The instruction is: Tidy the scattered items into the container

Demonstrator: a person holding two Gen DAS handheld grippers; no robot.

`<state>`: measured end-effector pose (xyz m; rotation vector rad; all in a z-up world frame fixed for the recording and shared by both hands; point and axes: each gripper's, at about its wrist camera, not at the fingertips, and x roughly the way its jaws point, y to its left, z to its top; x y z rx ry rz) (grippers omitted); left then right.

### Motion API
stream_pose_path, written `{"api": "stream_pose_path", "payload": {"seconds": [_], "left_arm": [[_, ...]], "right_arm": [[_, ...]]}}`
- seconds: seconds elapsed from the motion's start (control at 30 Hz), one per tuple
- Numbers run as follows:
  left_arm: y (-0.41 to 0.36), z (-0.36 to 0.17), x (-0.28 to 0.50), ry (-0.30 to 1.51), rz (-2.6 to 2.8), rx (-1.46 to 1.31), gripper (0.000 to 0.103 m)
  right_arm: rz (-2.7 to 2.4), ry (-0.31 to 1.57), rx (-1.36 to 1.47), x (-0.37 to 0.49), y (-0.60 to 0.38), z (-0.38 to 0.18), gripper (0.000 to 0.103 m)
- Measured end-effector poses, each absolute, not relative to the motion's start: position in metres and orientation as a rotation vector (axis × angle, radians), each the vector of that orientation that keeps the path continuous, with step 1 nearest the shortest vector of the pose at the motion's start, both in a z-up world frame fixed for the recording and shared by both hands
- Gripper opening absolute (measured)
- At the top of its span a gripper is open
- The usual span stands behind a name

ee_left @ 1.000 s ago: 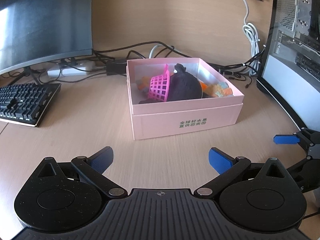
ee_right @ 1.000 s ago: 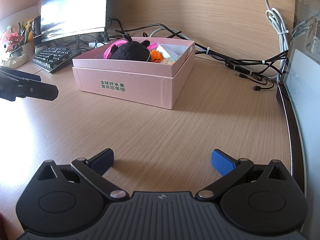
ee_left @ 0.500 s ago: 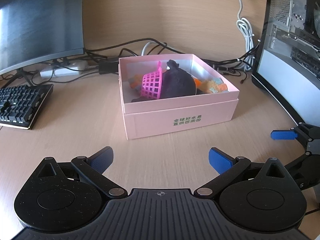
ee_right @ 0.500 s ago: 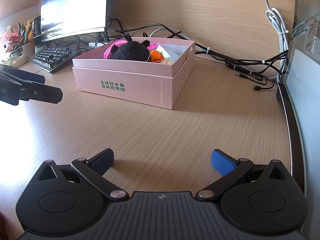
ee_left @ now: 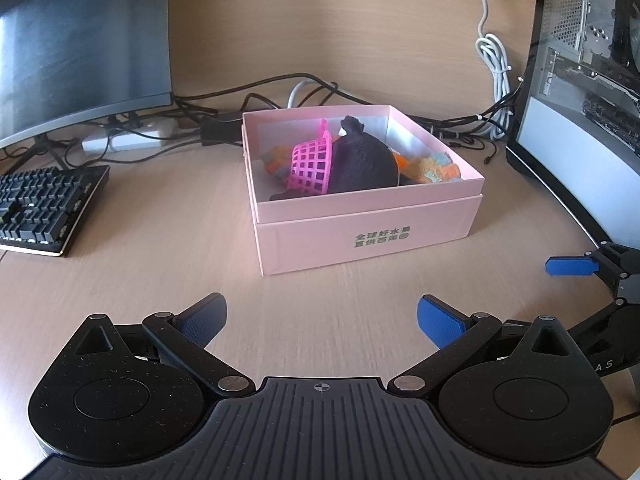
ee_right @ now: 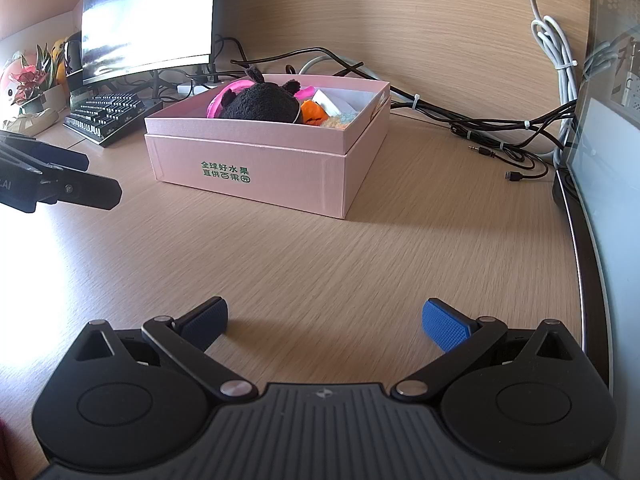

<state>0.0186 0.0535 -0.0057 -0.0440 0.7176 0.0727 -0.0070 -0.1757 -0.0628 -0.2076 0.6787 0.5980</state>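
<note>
Hovering low over the counter (ee_left: 132, 280), both tools sit empty: the left hand-held gripper (ee_left: 320, 316) is released, its blue pads spread wide with nothing between them, and the right hand-held gripper (ee_right: 326, 318) is likewise released and bare. The pink box (ee_left: 360, 236), the task's container, stands in the middle of the left wrist view and in the upper middle of the right wrist view, well apart from both tools. Inside it lie a black plush toy (ee_left: 360, 164), a pink mesh basket (ee_left: 310, 168) leaning against the toy, and some orange and blue soft pieces (ee_left: 434, 168). No loose item shows on the bare wood around the box, so the tidying looks finished or nearly so. Any next move would call for scanning the counter beyond these views for strays.
</note>
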Motion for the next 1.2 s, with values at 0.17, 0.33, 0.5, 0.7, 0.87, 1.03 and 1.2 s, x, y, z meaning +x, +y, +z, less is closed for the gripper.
{"api": "stream_pose_path", "payload": {"seconds": [0.17, 0.33, 0.5, 0.7, 0.87, 1.03, 1.2], "left_arm": [[0.0542, -0.0052, 0.0186, 0.715, 0.069, -0.044, 0.103], [0.0533, -0.0053, 0.0192, 0.717, 0.065, -0.042, 0.103], [0.0523, -0.0055, 0.0190, 0.719, 0.063, -0.040, 0.103], [0.0516, -0.0062, 0.0188, 0.721, 0.063, -0.039, 0.103], [0.0511, -0.0064, 0.0182, 0.720, 0.065, -0.041, 0.103], [0.0514, -0.0065, 0.0176, 0.720, 0.064, -0.041, 0.103], [0.0510, -0.0065, 0.0176, 0.721, 0.063, -0.040, 0.103]], "right_arm": [[0.598, 0.679, -0.207, -0.0068, -0.1757, -0.0627, 0.103], [0.598, 0.679, -0.207, -0.0066, -0.1759, -0.0626, 0.103], [0.598, 0.679, -0.207, -0.0067, -0.1760, -0.0626, 0.103], [0.598, 0.679, -0.207, -0.0066, -0.1758, -0.0626, 0.103], [0.598, 0.679, -0.207, -0.0067, -0.1760, -0.0626, 0.103], [0.598, 0.679, -0.207, -0.0067, -0.1758, -0.0625, 0.103], [0.598, 0.679, -0.207, -0.0067, -0.1760, -0.0625, 0.103]]}}
